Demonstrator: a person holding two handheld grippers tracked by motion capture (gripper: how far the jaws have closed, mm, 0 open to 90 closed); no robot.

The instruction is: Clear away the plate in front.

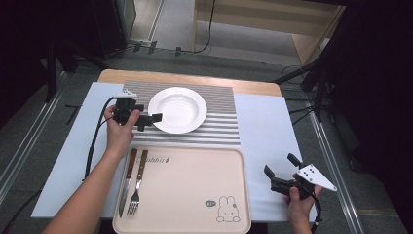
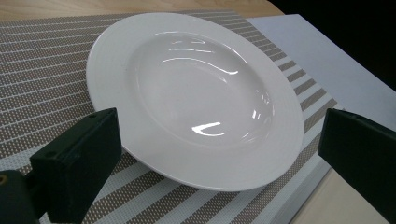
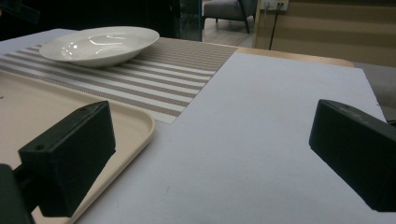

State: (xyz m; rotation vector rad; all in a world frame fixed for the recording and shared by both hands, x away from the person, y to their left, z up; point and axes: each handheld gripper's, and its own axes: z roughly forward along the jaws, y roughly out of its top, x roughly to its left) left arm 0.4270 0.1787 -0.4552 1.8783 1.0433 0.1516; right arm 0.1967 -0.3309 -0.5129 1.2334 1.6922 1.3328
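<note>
Your left tool [image 1: 148, 118] sits at the left rim of the white plate [image 1: 178, 109], its jaws spread wide and gripping nothing; in the left gripper view the two black jaws stand apart on either side of the plate [image 2: 196, 93], whose near rim lies between them, and neither jaw touches it. The plate rests on the striped placemat [image 1: 219, 127], toward the far side of the counter [image 1: 265, 126], which is covered with a pale sheet. Nearer to you lies a beige tray [image 1: 195, 190] with a rabbit drawing, and at its left end a knife [image 1: 125, 183] and a fork [image 1: 137, 183] lie side by side, handles pointing away from you. Your right tool [image 1: 281, 168] is held low over the pale sheet, just right of the tray and well apart from the plate; its jaws are also released, with only bare sheet between them in the right gripper view.
</note>
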